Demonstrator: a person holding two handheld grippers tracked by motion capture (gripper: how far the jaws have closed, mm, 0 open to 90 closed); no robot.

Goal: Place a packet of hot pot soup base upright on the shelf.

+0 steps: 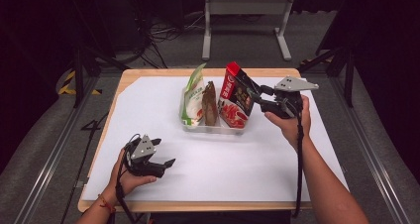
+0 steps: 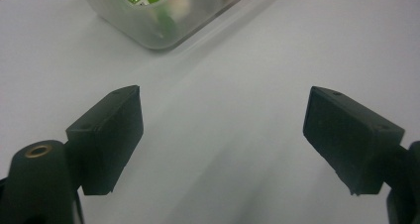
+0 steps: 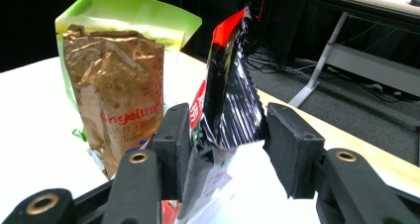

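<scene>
At 1 o'clock on the table, my right gripper has its jaws around the red-and-black pouch, which stands in the clear tray beside 2 other packets. Its jaws sit half-wide, the right pad barely touching, so I judge this the release step. Next I need to back out without tipping it. My left gripper rests wide and empty at 7 o'clock.

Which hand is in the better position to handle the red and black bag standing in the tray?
Right. The right gripper already has the red and black bag between its jaws at the tray. The left gripper is open over bare table, apart from the tray.
</scene>
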